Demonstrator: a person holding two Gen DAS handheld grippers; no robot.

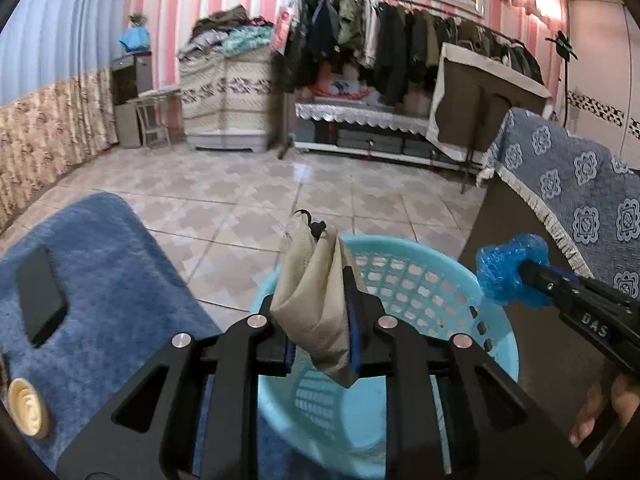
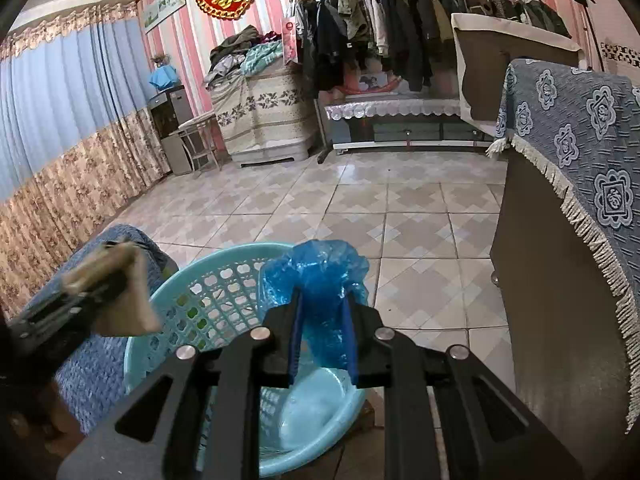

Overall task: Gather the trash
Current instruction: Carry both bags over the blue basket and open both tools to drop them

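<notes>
A light blue plastic basket [image 1: 420,280] stands on the floor right under both grippers. My left gripper [image 1: 316,292] is shut on a crumpled beige drawstring pouch [image 1: 312,272], which hangs over the basket's near left rim. From the right, my right gripper [image 1: 520,276] reaches in over the rim, shut on a wad of blue plastic film [image 1: 500,272]. In the right wrist view the blue plastic film [image 2: 320,276] bulges above the right gripper [image 2: 322,304] over the basket [image 2: 224,292]. The left gripper [image 2: 100,280] with the pouch [image 2: 132,304] is blurred at the left.
A fluffy blue rug [image 1: 100,280] lies left of the basket, with a black phone [image 1: 40,292] and a cream round lid [image 1: 28,408] on it. A sofa with a blue patterned cover [image 1: 580,200] stands close on the right. Tiled floor [image 1: 260,184] stretches to a clothes rack [image 1: 400,40].
</notes>
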